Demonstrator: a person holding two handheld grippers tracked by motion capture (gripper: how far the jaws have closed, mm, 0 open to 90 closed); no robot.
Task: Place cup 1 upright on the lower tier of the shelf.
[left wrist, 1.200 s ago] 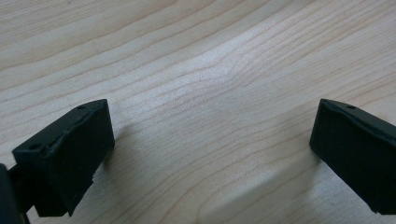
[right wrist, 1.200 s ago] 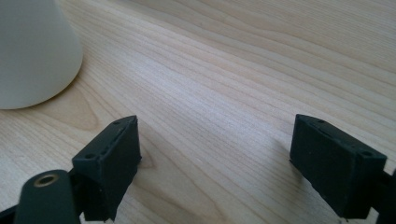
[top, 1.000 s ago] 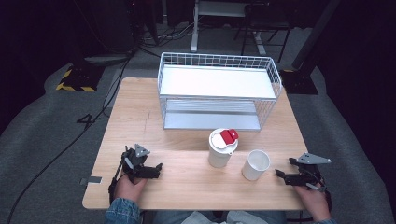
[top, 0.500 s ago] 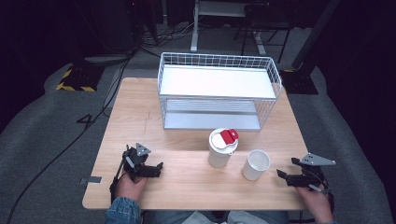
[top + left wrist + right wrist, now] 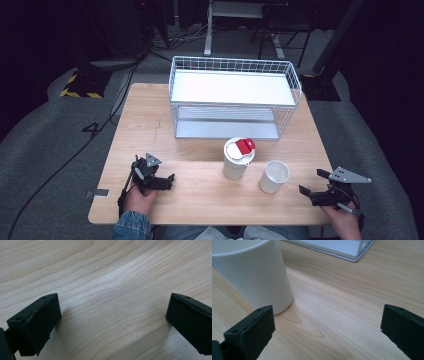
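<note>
Both hands are low on the wooden surface (image 5: 200, 185). The left hand-held gripper (image 5: 156, 176) sits at about 7 o'clock, jaws spread wide over bare wood, nothing between them. The right hand-held gripper (image 5: 315, 187) is at about 4 o'clock, released too, jaws well apart and pointing at the open white cup (image 5: 274, 176). That cup stands upright near the right hand-held gripper, at roughly 5 o'clock on the surface; in the right gripper view it rises just past the left jaw tip, not between the jaws. Just beside it, toward the centre, stands the white lidded cup (image 5: 236, 160) with its red tab. At 12 o'clock, the white wire basket rack (image 5: 295, 85).
</note>
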